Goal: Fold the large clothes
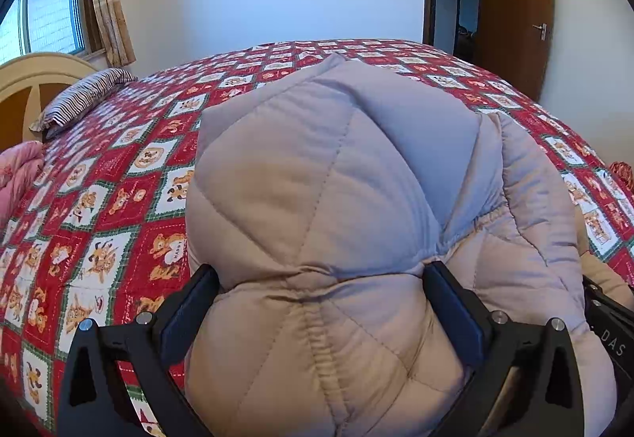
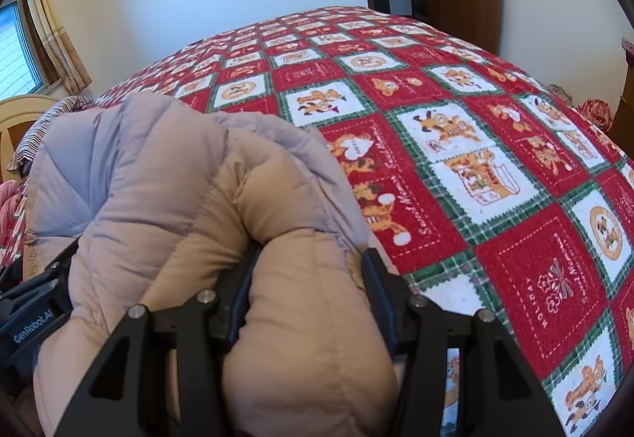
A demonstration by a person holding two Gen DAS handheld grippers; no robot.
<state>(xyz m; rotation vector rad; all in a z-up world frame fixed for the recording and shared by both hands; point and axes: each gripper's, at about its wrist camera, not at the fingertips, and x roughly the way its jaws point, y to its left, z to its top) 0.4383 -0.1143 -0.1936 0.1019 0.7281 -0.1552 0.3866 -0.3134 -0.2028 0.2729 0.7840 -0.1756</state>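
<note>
A puffy beige quilted jacket (image 1: 317, 179) lies bunched at the near edge of the bed, on the red patchwork bedspread (image 1: 130, 175). My left gripper (image 1: 321, 274) is shut on a thick fold of the jacket, its black fingers (image 1: 447, 294) pressing in from both sides. In the right wrist view the same jacket (image 2: 166, 175) fills the lower left. My right gripper (image 2: 309, 270) is shut on another padded roll of it. The other gripper's body shows at each view's edge, so the two stand close side by side.
The bedspread (image 2: 475, 144) stretches far and right. A striped pillow (image 1: 83, 96) and a wooden headboard (image 1: 35, 76) are at the far left, with pink fabric (image 1: 16, 175) beside them. A window with curtains is at the left, and a brown door (image 1: 515, 9) at the back right.
</note>
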